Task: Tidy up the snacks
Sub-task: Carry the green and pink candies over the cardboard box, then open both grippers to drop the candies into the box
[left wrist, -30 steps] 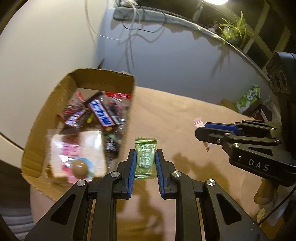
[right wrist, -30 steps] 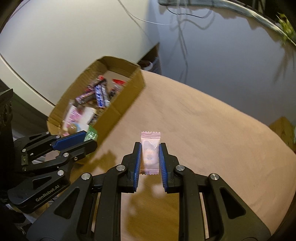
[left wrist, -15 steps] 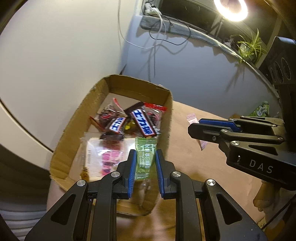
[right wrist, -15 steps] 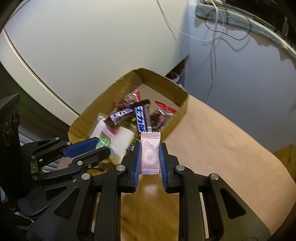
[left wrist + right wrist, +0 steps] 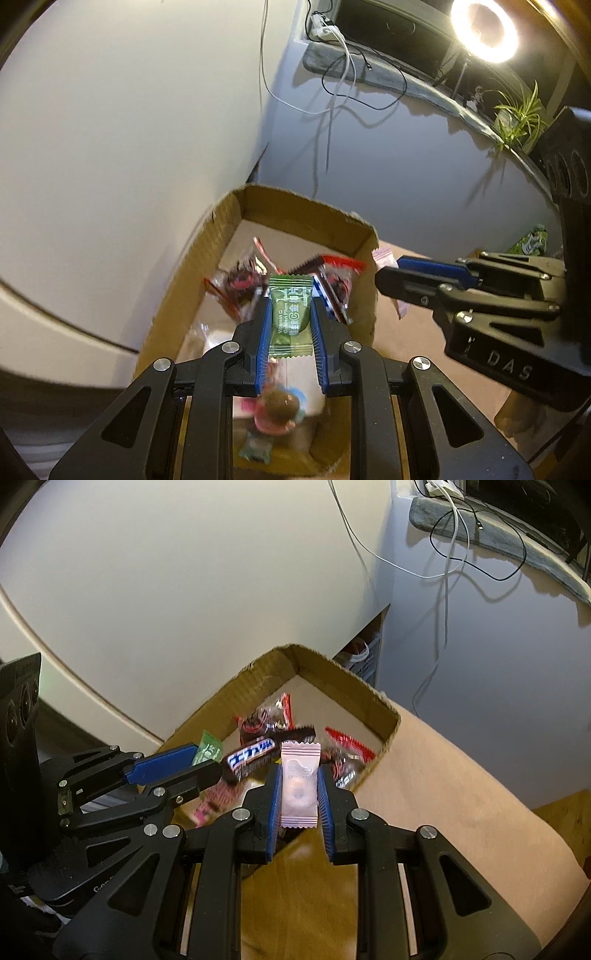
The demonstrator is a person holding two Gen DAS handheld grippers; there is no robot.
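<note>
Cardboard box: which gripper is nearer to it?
Left. The left gripper, holding the green candy, is over the cardboard box; the right gripper, holding the pink candy, is at its near edge.

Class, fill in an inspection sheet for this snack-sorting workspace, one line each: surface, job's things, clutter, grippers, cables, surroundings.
Surface: tan tabletop, bare where visible.
Job's things: open cardboard box at the table's edge holding wrapped snacks, including a blue-labelled chocolate bar; green candy sachet; pink candy sachet.
Clutter: green packet at the far table edge.
Grippers: left gripper shut on the green candy sachet, over the box; right gripper shut on the pink candy sachet, by the box's near wall.
Cables: loose wires hanging from a ledge.
Surroundings: ring light, potted plant, pale wall.
</note>
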